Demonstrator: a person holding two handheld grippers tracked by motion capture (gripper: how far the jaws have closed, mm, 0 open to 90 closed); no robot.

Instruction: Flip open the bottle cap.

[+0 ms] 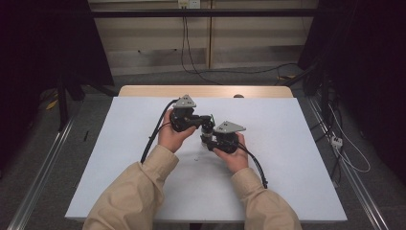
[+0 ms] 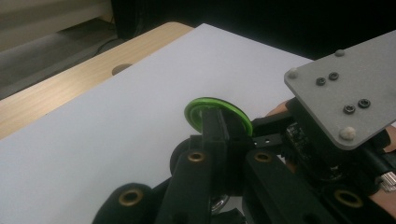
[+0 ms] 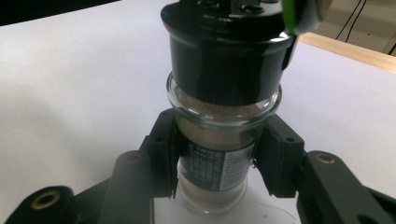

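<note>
— Jar (image 3: 223, 154) first: clear glass, filled with a sandy tan powder, and it stands on the white table (image 1: 287, 158) close in front of the person, near the table's middle.

— Any writing on the jar?

— A dark label (image 3: 219, 170) wraps its lower half with rows of small white print, too fine to read. No brand name can be made out.

— What has hold of it?

— The right gripper (image 3: 219, 161) does. Its two black jaws press against the glass from either side, at the height of the label, with the jar upright between them. In the high view the right gripper (image 1: 221, 139) sits in the person's right hand (image 1: 234, 155), just on the near side of the jar.

— And above the jar?

— A broad black cap (image 3: 229, 60) sits on the jar's neck, wider than the glass under it. Beside the cap, at its top edge, a green ring (image 3: 292, 16) shows.

— The other gripper?

— The left gripper (image 2: 219, 123) comes in from just beyond the jar, held in the left hand (image 1: 172, 136). Its jaws are nearly together and pinch a thin round disc with a green rim (image 2: 217, 109), held on edge. The grey plate (image 2: 345, 93) of the right gripper lies just beside it.

— Farther off than the jar?

— Bare white table top, then a strip of pale wood (image 1: 206, 91) at the far edge.
</note>
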